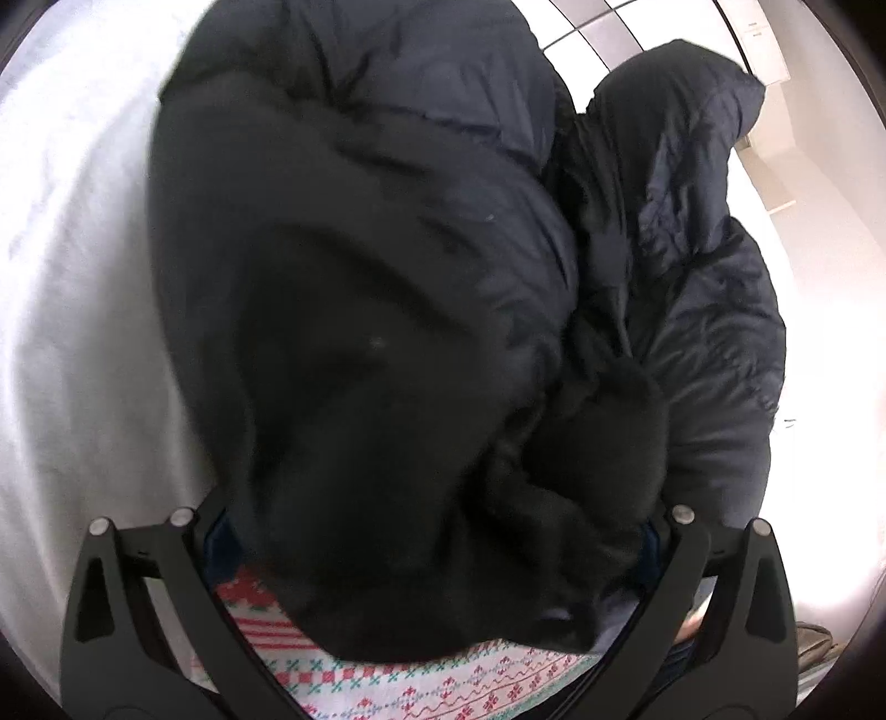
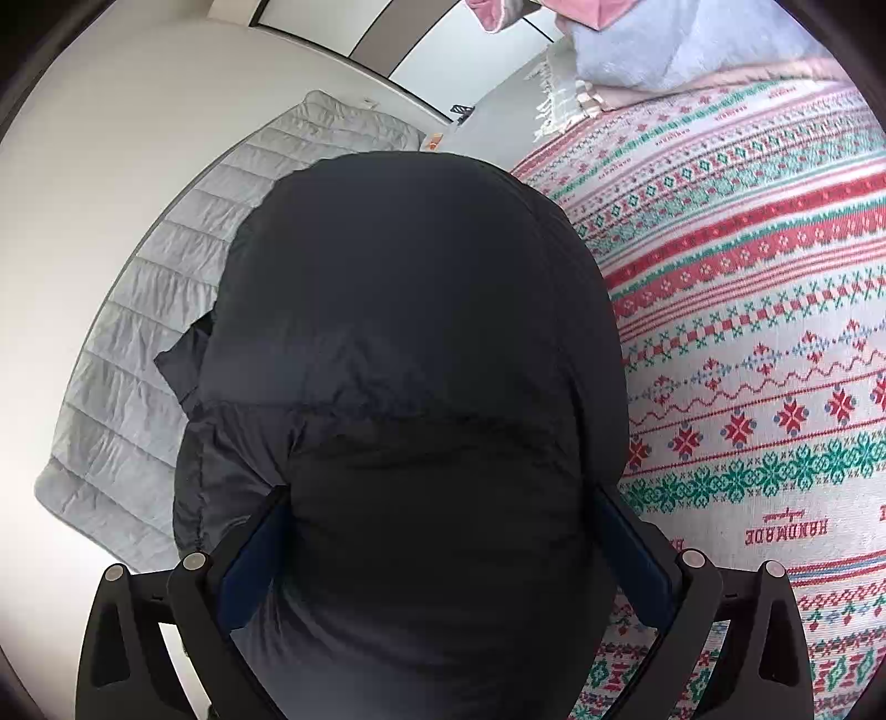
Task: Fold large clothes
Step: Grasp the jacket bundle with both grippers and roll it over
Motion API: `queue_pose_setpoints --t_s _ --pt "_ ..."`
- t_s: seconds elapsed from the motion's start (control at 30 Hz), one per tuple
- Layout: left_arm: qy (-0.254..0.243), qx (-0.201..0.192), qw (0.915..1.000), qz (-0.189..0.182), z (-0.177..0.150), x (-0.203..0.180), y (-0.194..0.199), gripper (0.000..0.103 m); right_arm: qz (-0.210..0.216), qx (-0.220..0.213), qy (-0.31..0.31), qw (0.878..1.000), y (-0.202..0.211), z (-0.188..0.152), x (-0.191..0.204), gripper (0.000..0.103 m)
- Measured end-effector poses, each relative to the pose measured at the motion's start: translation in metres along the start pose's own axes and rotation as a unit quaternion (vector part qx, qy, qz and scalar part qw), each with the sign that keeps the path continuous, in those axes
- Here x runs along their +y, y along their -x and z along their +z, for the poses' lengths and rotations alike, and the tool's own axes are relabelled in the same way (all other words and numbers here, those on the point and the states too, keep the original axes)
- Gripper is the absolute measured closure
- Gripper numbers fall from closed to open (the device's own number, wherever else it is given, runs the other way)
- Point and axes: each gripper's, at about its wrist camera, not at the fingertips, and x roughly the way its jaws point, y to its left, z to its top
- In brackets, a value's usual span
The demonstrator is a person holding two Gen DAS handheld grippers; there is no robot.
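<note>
A dark navy puffer jacket [image 1: 387, 288] fills most of the left wrist view, bunched and hanging in folds. My left gripper [image 1: 437, 531] is shut on a thick wad of it; the fingertips are buried in fabric. In the right wrist view the same jacket [image 2: 410, 343] bulges up between the fingers. My right gripper [image 2: 437, 531] is shut on it, with the blue pads [image 2: 637, 554] pressed against the sides. The jacket hangs above a patterned red, green and white blanket [image 2: 747, 332].
The patterned blanket [image 1: 398, 681] covers the bed under the jacket. A grey quilted pad [image 2: 155, 332] lies on the floor to the left. A pale blue pillow [image 2: 664, 44] and pink cloth sit at the bed's far end. White wall and cupboards lie behind.
</note>
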Motion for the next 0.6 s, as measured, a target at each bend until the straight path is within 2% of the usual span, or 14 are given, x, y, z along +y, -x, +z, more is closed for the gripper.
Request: queue_pose_setpoints --t_s 0.2,0.27,0.43,0.57,0.6 --pt "0.014 0.002 0.9999 -0.008 0.003 0.01 -0.021 0.0 -0.006 -0.002 0.002 1.0 -0.007 -0.002 -0.002 0.0" --pt "0.021 -0.002 0.9997 -0.012 -0.018 0.01 -0.026 0.0 -0.008 0.002 0.003 1.0 -0.01 -0.002 -0.002 0.0" --pt "0.012 -0.023 0.9996 -0.007 -0.039 0.016 -0.029 0.0 -0.012 0.014 0.017 1.0 -0.014 -0.003 0.003 0.0" --pt "0.01 -0.035 0.9993 -0.01 -0.048 0.018 -0.022 0.014 -0.023 0.012 0.043 0.999 -0.014 -0.005 0.011 0.003" --pt "0.013 -0.038 0.9991 -0.01 -0.048 0.019 -0.02 0.015 -0.025 0.01 0.048 0.998 -0.015 -0.005 0.015 0.008"
